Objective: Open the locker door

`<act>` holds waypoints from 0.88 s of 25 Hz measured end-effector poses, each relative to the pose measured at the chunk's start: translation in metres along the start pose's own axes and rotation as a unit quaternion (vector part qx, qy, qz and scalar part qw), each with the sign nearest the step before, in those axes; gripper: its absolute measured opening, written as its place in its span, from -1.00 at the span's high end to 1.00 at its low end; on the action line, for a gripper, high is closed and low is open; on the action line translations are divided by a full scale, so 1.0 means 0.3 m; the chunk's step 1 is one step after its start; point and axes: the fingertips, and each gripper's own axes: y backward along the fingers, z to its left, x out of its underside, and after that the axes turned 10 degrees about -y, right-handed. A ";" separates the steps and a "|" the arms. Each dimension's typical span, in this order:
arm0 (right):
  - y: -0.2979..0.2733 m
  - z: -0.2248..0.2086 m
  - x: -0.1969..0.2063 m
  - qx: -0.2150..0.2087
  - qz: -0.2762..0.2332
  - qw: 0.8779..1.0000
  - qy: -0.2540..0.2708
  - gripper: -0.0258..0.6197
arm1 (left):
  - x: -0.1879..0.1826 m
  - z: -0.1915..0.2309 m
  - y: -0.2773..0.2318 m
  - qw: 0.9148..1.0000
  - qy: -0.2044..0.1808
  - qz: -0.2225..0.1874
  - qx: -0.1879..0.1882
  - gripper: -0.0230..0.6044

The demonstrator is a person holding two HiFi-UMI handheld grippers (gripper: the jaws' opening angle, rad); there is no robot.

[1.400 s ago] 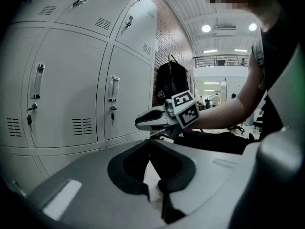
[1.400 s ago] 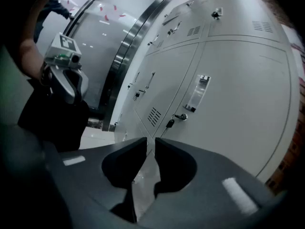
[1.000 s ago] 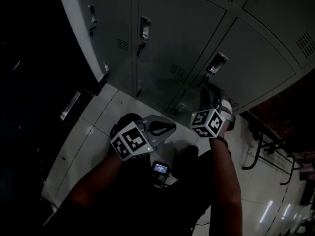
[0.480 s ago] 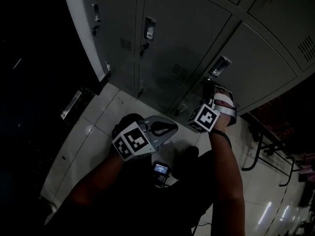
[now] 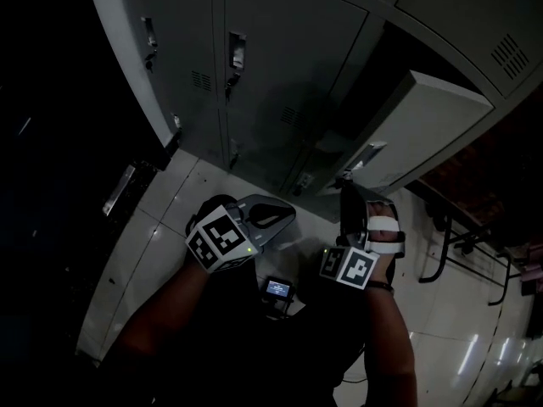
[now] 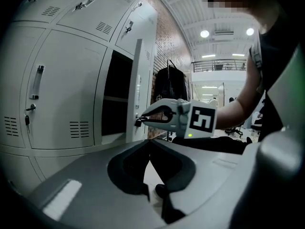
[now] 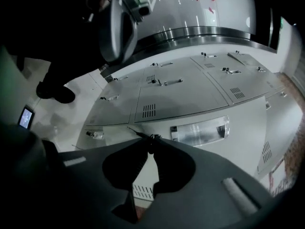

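Plainly, the flat grey sheet-metal locker door (image 5: 433,117) stands ajar.

The head view looks steeply down from above, along the locker fronts (image 5: 280,66) to the floor (image 5: 161,227). The left gripper view sits low and farther back, facing the open locker door (image 6: 137,80) edge-on. The right gripper view is close against that door's face. All three views share the door.
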 end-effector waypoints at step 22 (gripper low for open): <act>0.432 -0.016 0.428 0.042 0.071 0.993 -0.081 0.79 | -0.009 -0.052 -0.067 1.000 -0.012 0.016 0.021 0.89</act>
